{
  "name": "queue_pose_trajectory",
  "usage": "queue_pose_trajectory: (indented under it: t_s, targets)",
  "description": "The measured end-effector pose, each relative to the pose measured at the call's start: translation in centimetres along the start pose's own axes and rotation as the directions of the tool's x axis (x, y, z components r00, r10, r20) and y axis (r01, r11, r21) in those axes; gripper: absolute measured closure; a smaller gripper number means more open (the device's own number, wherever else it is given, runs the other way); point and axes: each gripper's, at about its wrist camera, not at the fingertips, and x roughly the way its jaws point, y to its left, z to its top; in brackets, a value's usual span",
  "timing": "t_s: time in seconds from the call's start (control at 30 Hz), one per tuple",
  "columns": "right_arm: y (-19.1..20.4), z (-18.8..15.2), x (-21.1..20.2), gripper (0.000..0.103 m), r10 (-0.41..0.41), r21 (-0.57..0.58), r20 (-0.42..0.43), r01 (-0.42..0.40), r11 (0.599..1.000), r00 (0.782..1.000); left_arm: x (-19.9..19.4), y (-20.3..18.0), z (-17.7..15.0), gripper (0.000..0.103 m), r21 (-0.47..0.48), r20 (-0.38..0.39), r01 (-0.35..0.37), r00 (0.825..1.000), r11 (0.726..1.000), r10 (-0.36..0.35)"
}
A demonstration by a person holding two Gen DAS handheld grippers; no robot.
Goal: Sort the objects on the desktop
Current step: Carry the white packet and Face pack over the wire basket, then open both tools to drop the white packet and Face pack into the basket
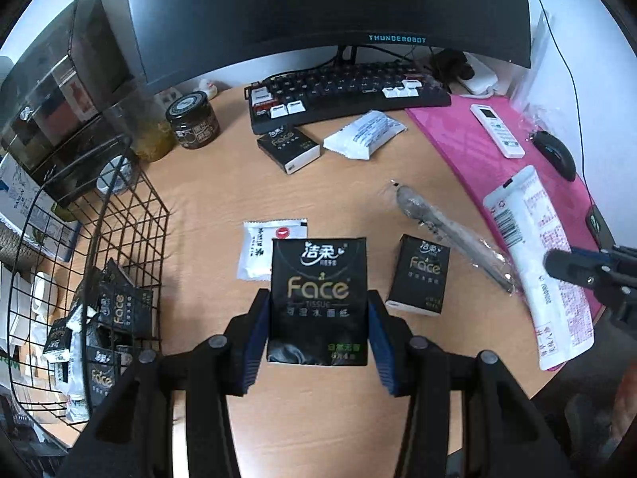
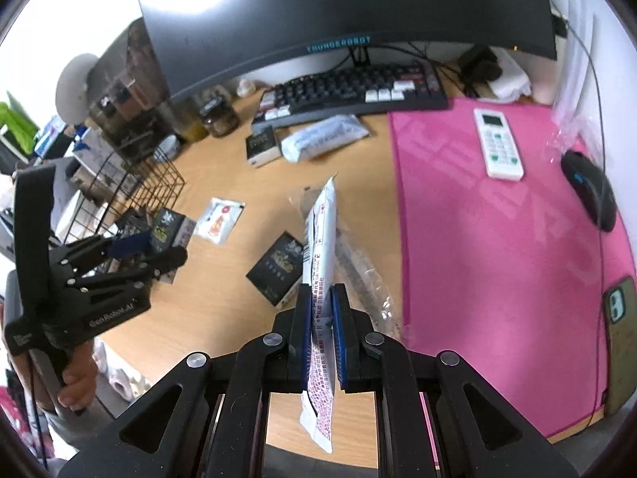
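We grip a black tissue pack upright in our left gripper, just right of the wire basket; our right gripper pinches a white sachet edge-on, long axis pointing toward the monitor.

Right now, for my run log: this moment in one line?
left gripper: shut on tissue pack | right gripper: shut on white sachet | wire basket: holds packs

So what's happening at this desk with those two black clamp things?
A person is tidying the desk with a handheld gripper in each hand. The left gripper is clamped on a black tissue pack, near a wire basket that already holds several like it. The right gripper is shut on a long white sachet. More packs and packets lie on the wooden desk in front of the keyboard.
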Motion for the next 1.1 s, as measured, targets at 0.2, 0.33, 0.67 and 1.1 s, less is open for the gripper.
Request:
queue_pose_trajectory:
  t_s: [0.2, 0.33, 0.67, 1.1]
  targets:
    - [3.9, 2.0, -0.4, 0.092, 0.042, -0.072, 0.017, -0.041, 0.997, 0.999, -2.6, 2.5, 0.1, 0.051, -0.042, 0.04, -0.001, 0.999, 0.999, 0.003]
    - [9.9, 4.2, -0.5, 0.092, 0.126, -0.164, 0.022, -0.121, 0.979, 0.992, -5.0, 6.3, -0.1, 0.051, -0.102, 0.072, -0.039, 0.996, 0.994, 0.047]
    - [26.3, 6.8, 4.7, 0.092, 0.34, -0.299, -0.121, -0.361, 0.883, 0.933, -7.0, 19.1, -3.9, 0.051, -0.305, 0.014, -0.167, 0.984, 0.938, 0.179]
    - [32.0, 6.1, 14.6, 0.092, 0.254, -0.294, -0.249, -0.323, 0.9, 0.934, -3.0, 25.5, -7.0, 0.051, -0.377, -0.058, -0.163, 0.987, 0.912, 0.152]
